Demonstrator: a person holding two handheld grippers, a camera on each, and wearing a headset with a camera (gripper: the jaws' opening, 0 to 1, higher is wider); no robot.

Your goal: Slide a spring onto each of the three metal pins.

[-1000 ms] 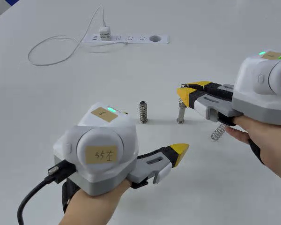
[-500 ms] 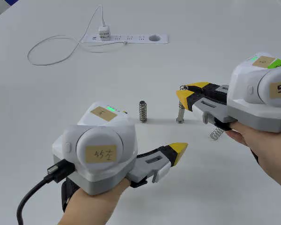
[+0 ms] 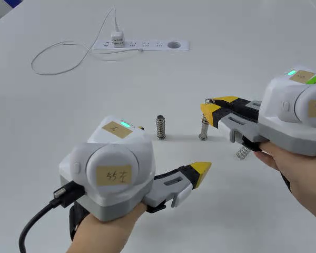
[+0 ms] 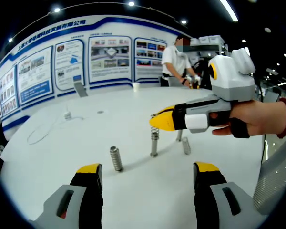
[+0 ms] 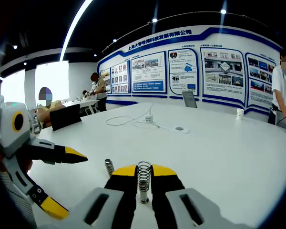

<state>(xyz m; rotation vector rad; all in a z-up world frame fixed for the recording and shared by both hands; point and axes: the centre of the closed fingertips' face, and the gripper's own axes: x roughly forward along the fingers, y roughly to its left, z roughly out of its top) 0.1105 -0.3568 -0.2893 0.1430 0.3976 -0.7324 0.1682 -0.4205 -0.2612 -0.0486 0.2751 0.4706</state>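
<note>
The spring (image 5: 144, 179), clamped at its sides by the right gripper (image 5: 144, 170) over a pin (image 3: 203, 135), is judged light and easily flicked; the left gripper (image 4: 148, 168) is seen spread.

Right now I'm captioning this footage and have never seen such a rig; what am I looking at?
No robot: a person holds a yellow-tipped two-jaw tool in each hand. One picture comes from a headset camera, the two round ones from cameras on those tools. On the white table, one upright metal pin wears a fitted spring; a loose wire spring lies nearby. The right gripper is shut on a small steel coil spring at the top of a second pin. The left gripper is open, empty. A white power strip lies beyond.
</note>
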